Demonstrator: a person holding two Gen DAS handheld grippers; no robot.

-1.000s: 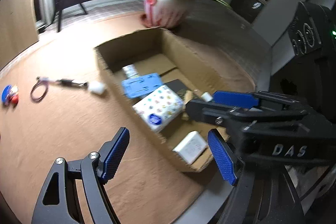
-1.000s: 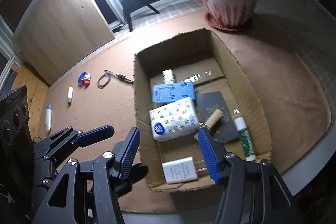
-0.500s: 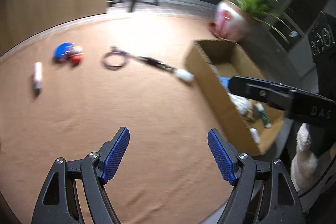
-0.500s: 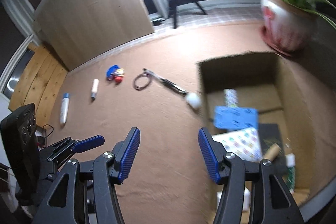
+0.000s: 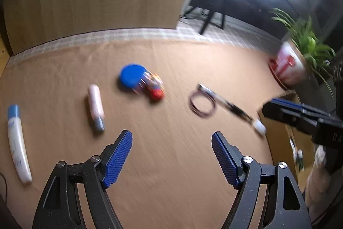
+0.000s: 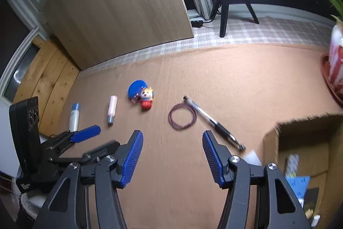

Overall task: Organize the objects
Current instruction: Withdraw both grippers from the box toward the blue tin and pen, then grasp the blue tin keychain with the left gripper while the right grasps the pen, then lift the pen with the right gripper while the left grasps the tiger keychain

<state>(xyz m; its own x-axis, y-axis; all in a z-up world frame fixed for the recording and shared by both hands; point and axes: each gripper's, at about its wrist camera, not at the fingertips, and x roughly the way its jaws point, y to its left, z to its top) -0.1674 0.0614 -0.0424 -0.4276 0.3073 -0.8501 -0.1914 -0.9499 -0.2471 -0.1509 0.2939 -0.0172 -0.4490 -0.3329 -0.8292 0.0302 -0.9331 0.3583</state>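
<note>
Both grippers hang empty above the tan felt surface (image 6: 235,78), blue ribbed pads spread wide apart: left gripper (image 5: 171,156), right gripper (image 6: 170,157). Loose items not yet boxed lie ahead of them. Taking the toy (image 6: 146,99), a small rounded figure with a red base, as landmark: a flat blue disc (image 6: 137,87) touches it on the far left; a pinkish tube (image 6: 112,108) with a grey cap lies to its left, long axis running roughly toward the grippers; a white bottle (image 6: 74,116) with a blue cap lies further left, nearly parallel to the tube. To the toy's right lies a thin band (image 6: 182,116), a flat maroon loop, and just beside the band a slim pen (image 6: 214,121), metallic at the far end and black nearer, its long axis running diagonally down toward the box (image 6: 300,132). The box, open corrugated cardboard already holding several items, stands well right of the toy, beyond the pen. Judged from these views, the band and pen sit almost straight ahead of the right gripper, which looks the nearer; the tube and bottle lie on the left gripper's side. The pen's diagonal lie would call for a wrist turn so the pads close across its shaft; the band, flat on the felt, offers little to pinch. Motion blur softens fine detail in the left view.
</note>
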